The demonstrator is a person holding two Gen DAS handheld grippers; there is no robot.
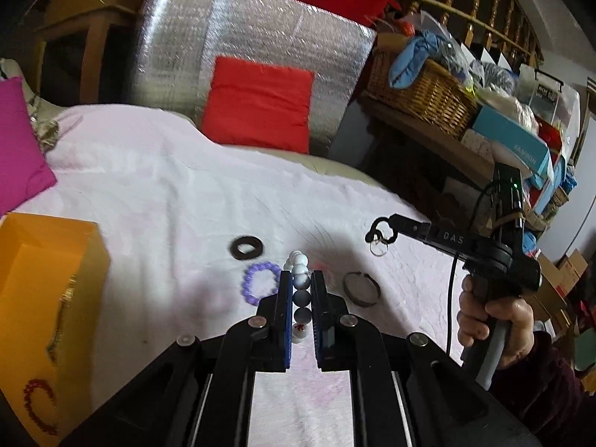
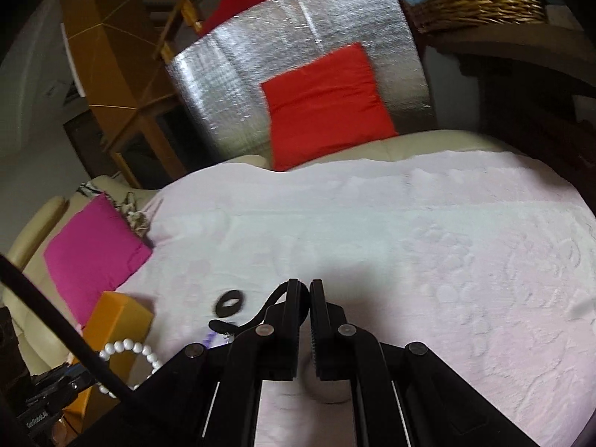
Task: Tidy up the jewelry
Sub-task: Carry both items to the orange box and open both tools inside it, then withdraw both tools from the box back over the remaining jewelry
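We hold a white bead bracelet (image 1: pixel 301 290) clamped between the pads of our left gripper (image 1: pixel 301 279), lifted above the pale pink blanket (image 1: pixel 186 193). Our right gripper (image 2: pixel 304 284) is closed on a black cord (image 1: pixel 380 231) with a small metal ring (image 1: pixel 379 249) dangling from it, also raised off the blanket. Beneath lie a purple bead bracelet (image 1: pixel 259 283), a dark flat ring (image 1: pixel 246 247) and a brown bangle (image 1: pixel 361 288). To the left an orange box (image 1: pixel 48 260) holds a red bead bracelet (image 1: pixel 37 406) and a chain (image 1: pixel 59 320). Behind sit a red cushion (image 1: pixel 257 104), a pink cushion (image 1: pixel 18 149) and a wicker basket (image 1: pixel 424 93).
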